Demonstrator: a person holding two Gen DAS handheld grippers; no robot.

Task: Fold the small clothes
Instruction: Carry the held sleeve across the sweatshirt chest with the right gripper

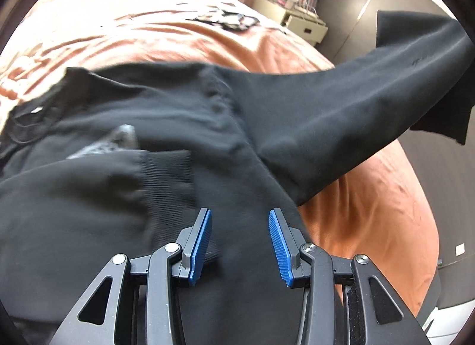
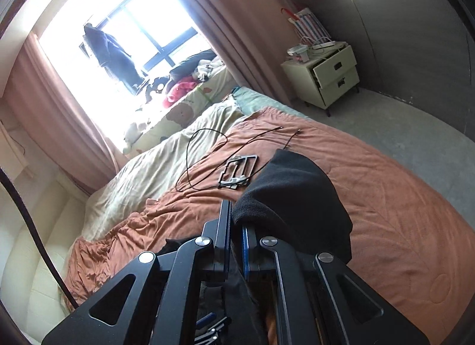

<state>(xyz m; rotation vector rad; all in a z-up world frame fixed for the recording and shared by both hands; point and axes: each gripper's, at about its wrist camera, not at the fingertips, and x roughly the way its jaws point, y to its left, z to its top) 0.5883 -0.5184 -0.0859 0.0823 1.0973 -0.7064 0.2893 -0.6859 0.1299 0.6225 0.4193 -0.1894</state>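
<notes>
Right gripper (image 2: 236, 223) is clamped on the black sweater's cuff (image 2: 267, 205), sleeve (image 1: 341, 125) lifted toward 2 o'clock; left gripper (image 1: 240, 220) gapes above the body. The thin pinch could slip, dropping the sleeve crooked.

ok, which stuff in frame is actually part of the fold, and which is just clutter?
In play:
- black sweater, spread on the orange blanket
- its sleeve, pinched by the right gripper
- left gripper, open above the sweater

Clutter:
- black cable
- black frame
- nightstand
- striped bag
- plush toys by the window
</notes>
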